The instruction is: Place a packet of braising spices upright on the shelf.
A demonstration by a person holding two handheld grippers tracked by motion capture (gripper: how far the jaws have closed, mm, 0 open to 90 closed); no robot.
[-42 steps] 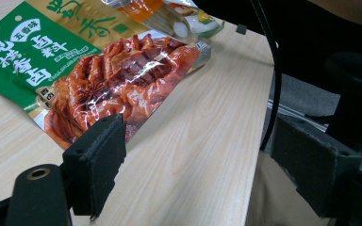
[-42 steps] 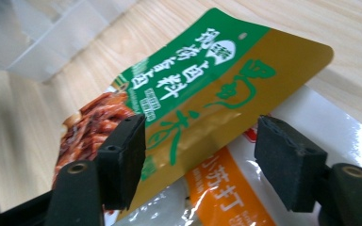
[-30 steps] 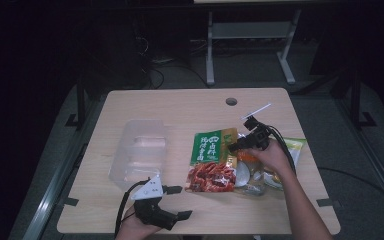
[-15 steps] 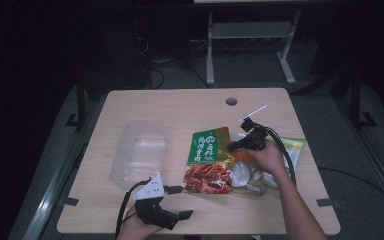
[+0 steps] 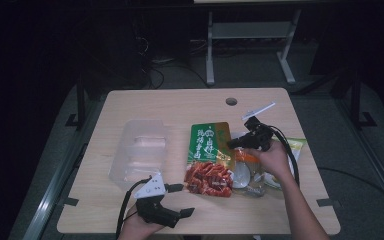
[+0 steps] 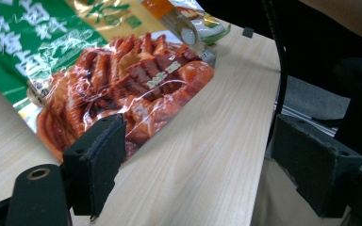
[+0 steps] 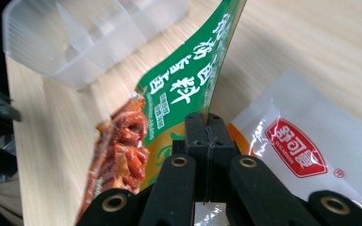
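A person sits at the near side of a light wooden table [image 5: 145,107], one hand-held gripper in each hand. The right hand-held gripper [image 7: 206,129] has its jaws pressed together on the edge of a green and red snack packet [image 5: 208,157] — the jaws have just been closing, and the packet's right edge is pinched between them, curling up off the table while the rest lies flat. That pinch at the rim looks meant to lift the packet, perhaps toward the clear plastic container [image 5: 139,152] that stands open to its left, well apart. The packet lies mid-table, with a white sachet bearing a red logo [image 7: 301,150] and other small packets just beside it on the right, partly under the right hand. The left hand-held gripper [image 5: 180,200] waits at the near edge with its jaws wide apart and nothing between them — the packet's red, near end lies just beyond its tips, not touching.
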